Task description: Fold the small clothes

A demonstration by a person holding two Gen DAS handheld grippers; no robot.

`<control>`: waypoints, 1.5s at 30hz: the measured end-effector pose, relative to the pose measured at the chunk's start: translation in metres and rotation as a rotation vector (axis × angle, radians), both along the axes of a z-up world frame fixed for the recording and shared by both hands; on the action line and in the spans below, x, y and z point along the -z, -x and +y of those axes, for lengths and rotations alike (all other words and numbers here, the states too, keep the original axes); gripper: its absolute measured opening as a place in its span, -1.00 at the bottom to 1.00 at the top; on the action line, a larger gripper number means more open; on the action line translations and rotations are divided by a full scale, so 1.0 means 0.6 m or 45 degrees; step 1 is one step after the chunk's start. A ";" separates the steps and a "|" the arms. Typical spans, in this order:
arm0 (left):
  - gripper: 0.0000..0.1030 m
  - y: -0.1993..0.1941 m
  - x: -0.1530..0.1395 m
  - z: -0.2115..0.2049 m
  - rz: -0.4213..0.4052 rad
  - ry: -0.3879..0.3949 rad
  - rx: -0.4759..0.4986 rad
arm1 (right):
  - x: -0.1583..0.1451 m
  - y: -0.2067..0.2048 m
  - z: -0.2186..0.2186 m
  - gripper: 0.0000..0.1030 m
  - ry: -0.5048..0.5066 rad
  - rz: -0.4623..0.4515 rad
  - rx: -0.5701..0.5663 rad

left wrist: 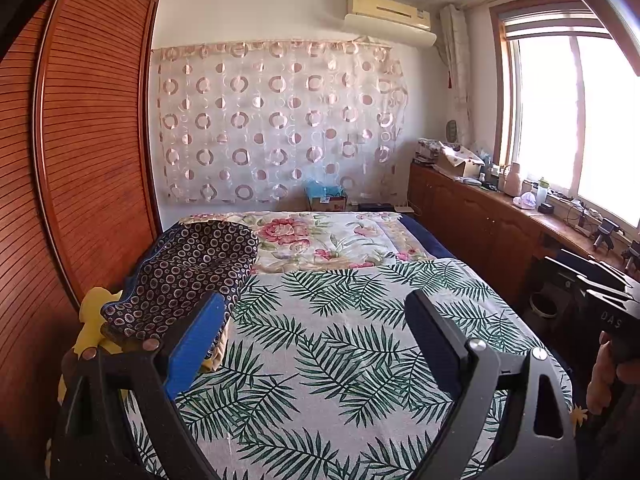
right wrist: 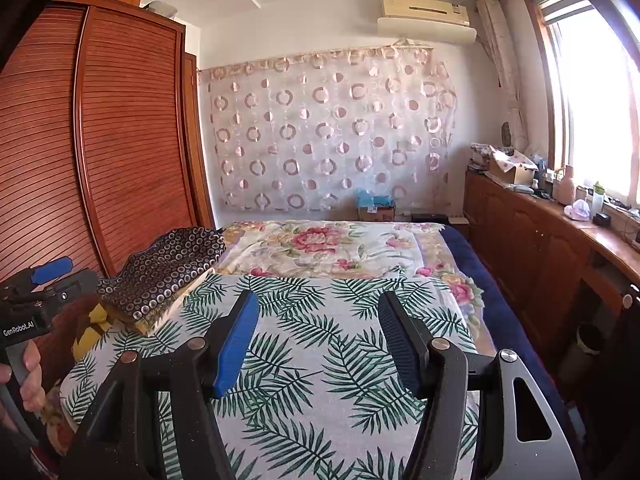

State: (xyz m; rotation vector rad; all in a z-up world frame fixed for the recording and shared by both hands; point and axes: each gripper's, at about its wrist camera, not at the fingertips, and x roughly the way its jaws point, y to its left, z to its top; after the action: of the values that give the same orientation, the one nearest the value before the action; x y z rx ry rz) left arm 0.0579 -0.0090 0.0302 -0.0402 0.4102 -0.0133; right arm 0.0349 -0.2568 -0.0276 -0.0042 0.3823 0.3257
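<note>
Left gripper [left wrist: 316, 312] and right gripper [right wrist: 318, 308] hover over the palm-leaf sheet [left wrist: 340, 344], jaws apart and empty; folded dark ring-patterned garment [left wrist: 188, 272] lies left.

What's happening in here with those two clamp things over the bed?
A person is holding a two-finger gripper in each hand above a bed covered by a leaf-print sheet. The left gripper and right gripper are both open and hold nothing. A dark ring-patterned cloth lies on a small pile at the bed's left side, untouched by either gripper.
</note>
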 end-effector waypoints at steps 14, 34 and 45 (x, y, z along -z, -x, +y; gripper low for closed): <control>0.79 0.001 -0.002 0.002 -0.002 -0.002 -0.001 | 0.002 -0.003 -0.007 0.24 0.001 -0.008 -0.005; 0.79 0.005 -0.014 0.007 -0.010 -0.002 -0.008 | 0.008 -0.010 -0.014 0.24 0.003 -0.017 -0.010; 0.79 0.006 -0.011 0.006 -0.011 -0.002 -0.007 | 0.009 -0.012 -0.015 0.24 0.000 -0.023 -0.011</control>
State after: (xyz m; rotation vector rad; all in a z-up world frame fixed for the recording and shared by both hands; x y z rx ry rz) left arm 0.0541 -0.0053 0.0365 -0.0394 0.4011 -0.0073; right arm 0.0421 -0.2659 -0.0331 -0.0091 0.3645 0.3335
